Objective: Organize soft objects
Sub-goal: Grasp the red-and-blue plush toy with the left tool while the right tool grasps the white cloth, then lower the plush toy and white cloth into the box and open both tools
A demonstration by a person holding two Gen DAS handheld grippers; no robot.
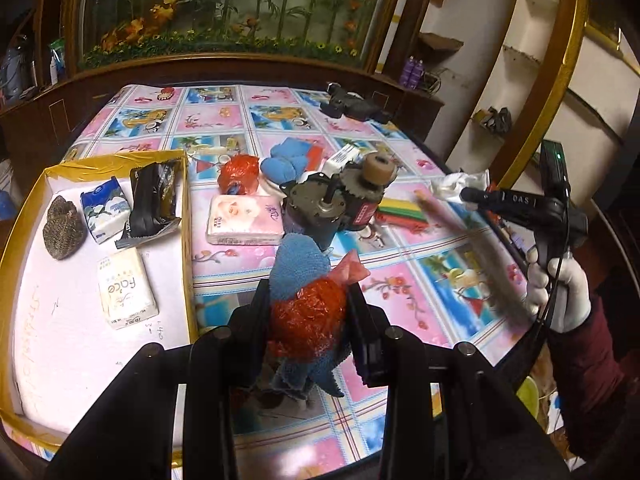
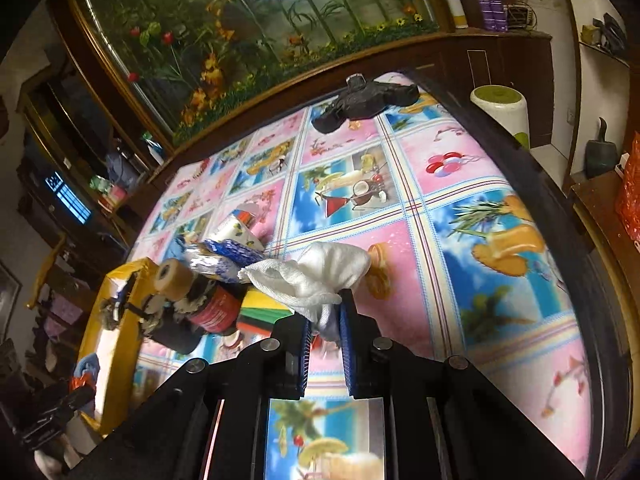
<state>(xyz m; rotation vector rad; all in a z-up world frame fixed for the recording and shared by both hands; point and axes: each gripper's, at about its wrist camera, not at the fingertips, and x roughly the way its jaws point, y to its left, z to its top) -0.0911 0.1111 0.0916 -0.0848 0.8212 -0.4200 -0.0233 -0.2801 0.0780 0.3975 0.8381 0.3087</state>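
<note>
In the left wrist view my left gripper (image 1: 308,300) is shut on a bundle of blue cloth (image 1: 298,268) and crumpled red plastic (image 1: 308,316), held above the patterned tablecloth. To the left lies a gold-taped white box (image 1: 186,220) holding a wire scrubber (image 1: 64,228), tissue packs (image 1: 126,292) and a black packet (image 1: 154,204). My right gripper (image 2: 325,312) is shut on a white cloth (image 2: 316,276), which bunches out ahead of the jaws. The right gripper (image 1: 480,196) also shows at the right of the left wrist view, in a white-gloved hand (image 1: 560,292).
On the tablecloth lie a motor with a gear (image 1: 336,200), a pink tissue pack (image 1: 244,220), a red plastic bag (image 1: 238,176), another blue cloth (image 1: 288,160), coloured strips (image 1: 400,210) and a black object (image 2: 360,100) at the far edge. A white and green cylinder (image 2: 500,112) stands beyond the table's right edge.
</note>
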